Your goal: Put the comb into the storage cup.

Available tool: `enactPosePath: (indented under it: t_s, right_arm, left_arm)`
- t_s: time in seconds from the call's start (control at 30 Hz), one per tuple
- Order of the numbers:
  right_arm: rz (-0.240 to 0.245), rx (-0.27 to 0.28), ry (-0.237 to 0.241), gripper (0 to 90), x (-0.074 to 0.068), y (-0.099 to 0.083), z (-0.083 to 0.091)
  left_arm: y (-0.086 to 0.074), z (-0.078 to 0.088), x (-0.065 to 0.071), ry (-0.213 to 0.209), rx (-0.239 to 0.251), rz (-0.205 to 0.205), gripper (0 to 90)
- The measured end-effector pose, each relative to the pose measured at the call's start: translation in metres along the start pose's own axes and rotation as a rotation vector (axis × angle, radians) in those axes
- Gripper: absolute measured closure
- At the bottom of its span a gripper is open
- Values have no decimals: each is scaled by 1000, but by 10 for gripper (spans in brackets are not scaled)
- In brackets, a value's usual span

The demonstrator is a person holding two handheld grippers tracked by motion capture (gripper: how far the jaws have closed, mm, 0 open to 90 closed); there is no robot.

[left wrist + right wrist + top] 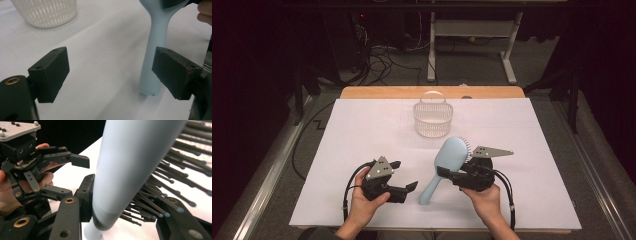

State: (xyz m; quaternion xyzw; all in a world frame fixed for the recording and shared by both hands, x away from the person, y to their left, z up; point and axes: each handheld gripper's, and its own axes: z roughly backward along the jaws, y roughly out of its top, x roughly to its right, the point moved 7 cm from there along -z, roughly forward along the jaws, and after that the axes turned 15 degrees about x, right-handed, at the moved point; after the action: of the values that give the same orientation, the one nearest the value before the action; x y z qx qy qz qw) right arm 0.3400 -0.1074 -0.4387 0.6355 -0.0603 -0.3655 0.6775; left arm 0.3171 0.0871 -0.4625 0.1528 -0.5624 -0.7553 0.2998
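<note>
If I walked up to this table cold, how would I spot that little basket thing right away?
Start at the white sheet covering the table, then look to its far middle, beyond both hand-held grippers. There stands the basket, apart from the pale blue hairbrush nearer the person. It is the one white, round, slatted container, with an arched handle over its open top.

The white-covered desk [362, 130] lies bare along its left and right edges and across the far corners. A white slotted plastic basket [433, 120] stands toward the middle of the far edge. Near the front edge, a light-blue plastic hairbrush [445, 165] slants between the two claws, blocking the gap there.
</note>
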Motion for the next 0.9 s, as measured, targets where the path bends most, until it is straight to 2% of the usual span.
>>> enactPosePath:
  t_s: [0.37,0.7,0.9]
  right_arm:
    - [-9,-13,-26,554,8,2,6]
    - [-19,-6,-42,559,14,6,13]
    - [-19,-5,-57,560,18,10,18]
  left_arm:
    - [-6,16,-17,53,16,35,154]
    - [-13,31,-34,124,39,42,155]
    - [-18,37,-40,152,42,43,156]
